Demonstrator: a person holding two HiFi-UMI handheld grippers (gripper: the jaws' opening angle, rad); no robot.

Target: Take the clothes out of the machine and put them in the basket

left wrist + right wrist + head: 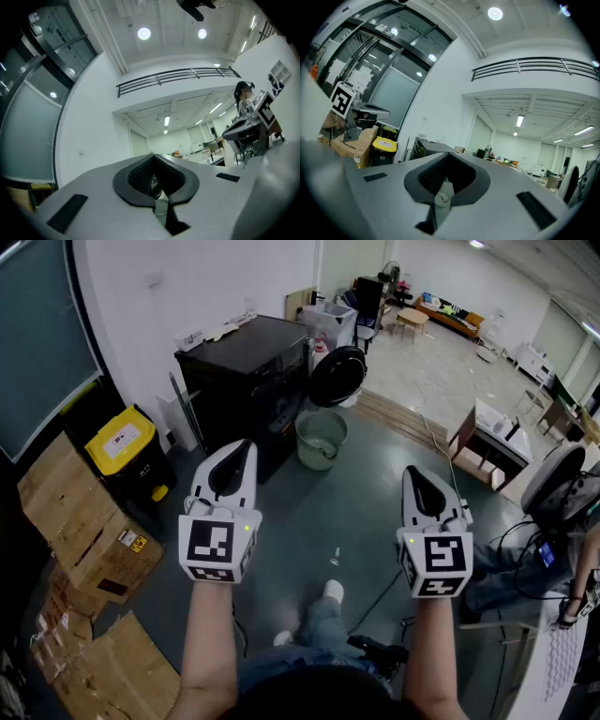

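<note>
Head view: left gripper [242,451] and right gripper [414,474] are held above the floor, both closed and empty. The black machine [248,371] stands against the wall with its round door [337,376] open, and the green basket [322,439] sits just beside it.
Left gripper view: jaws together, nothing between.
Right gripper view: likewise.

Yellow-lidded bin [122,442], cardboard boxes [89,545] beside it, small wooden table [412,320] far off

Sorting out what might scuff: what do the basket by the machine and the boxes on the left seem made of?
The basket looks like moulded plastic, pale green, smooth-walled with a dull sheen. The boxes look like plain brown cardboard, matt, with creased flaps and edges.
</note>
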